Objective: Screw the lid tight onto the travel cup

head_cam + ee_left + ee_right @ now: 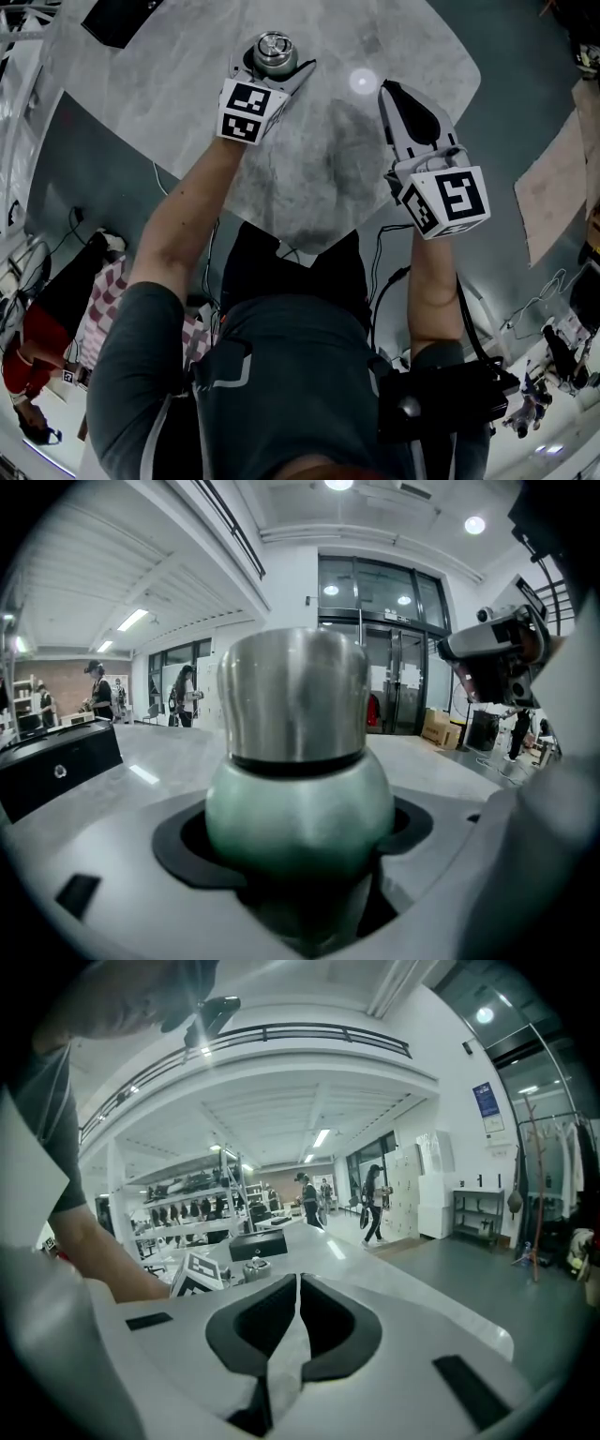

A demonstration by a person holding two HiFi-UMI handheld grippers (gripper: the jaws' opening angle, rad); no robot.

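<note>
A green travel cup (298, 803) with a steel lid (297, 694) stands upright on the grey table (328, 159). My left gripper (272, 70) is shut on the cup (274, 54), its jaws pressing the rounded green body just below the lid's black ring. In the head view the lid's round top (274, 44) shows between the jaws. My right gripper (390, 90) hovers to the right of the cup, apart from it, jaws shut with nothing between them. In the right gripper view the cup (255, 1269) and the left gripper's marker cube (195, 1275) show small beyond the closed jaws (298, 1312).
A black box (120, 19) lies at the table's far left corner and shows as the box (56, 771) in the left gripper view. A bright light spot (362, 81) reflects on the tabletop. Cables trail on the floor near the table's front edge. People stand in the room behind.
</note>
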